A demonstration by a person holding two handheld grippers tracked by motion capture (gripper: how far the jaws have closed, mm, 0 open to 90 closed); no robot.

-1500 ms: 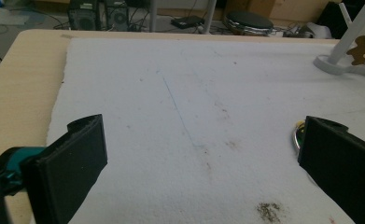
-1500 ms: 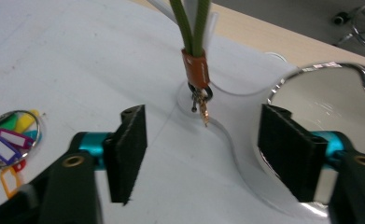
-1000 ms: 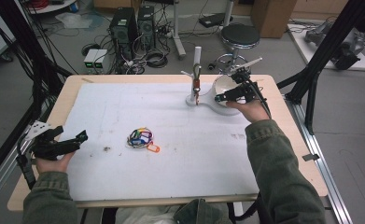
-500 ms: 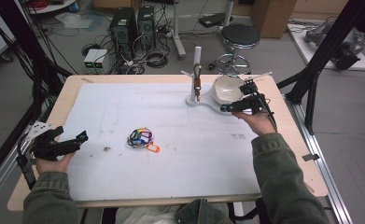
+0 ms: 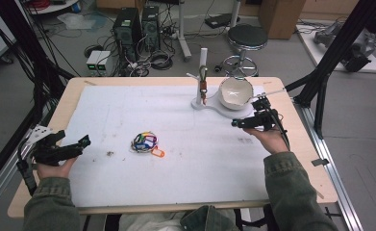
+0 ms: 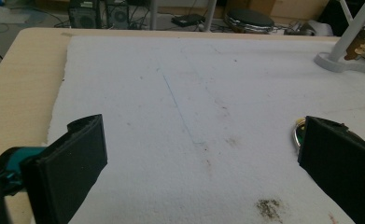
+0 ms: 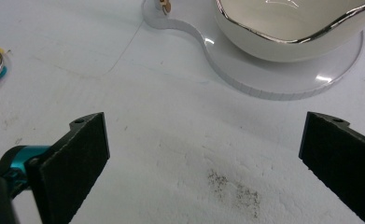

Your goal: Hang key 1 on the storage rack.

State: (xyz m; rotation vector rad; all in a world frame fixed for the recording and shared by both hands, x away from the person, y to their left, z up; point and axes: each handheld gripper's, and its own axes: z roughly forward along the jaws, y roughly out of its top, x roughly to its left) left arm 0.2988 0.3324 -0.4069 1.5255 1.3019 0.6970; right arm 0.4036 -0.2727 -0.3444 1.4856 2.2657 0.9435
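My right hand-held gripper (image 5: 251,123) has pulled back from the bowl (image 5: 235,92) on its white stand (image 5: 224,109), jaws spread, empty. The key-tag bunch (image 5: 145,143) lies mid-worktop (image 5: 70,96), probably next. Left hand-held gripper (image 5: 68,149) waits released.

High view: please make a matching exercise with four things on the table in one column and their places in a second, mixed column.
Things:
1. bowl
2. key tags
3. left gripper
4. right gripper

Places:
A. near the table's left edge
B. middle of the white mat
C. on the white stand's base
D. on the mat just in front of the bowl

Pairs: 1-C, 2-B, 3-A, 4-D
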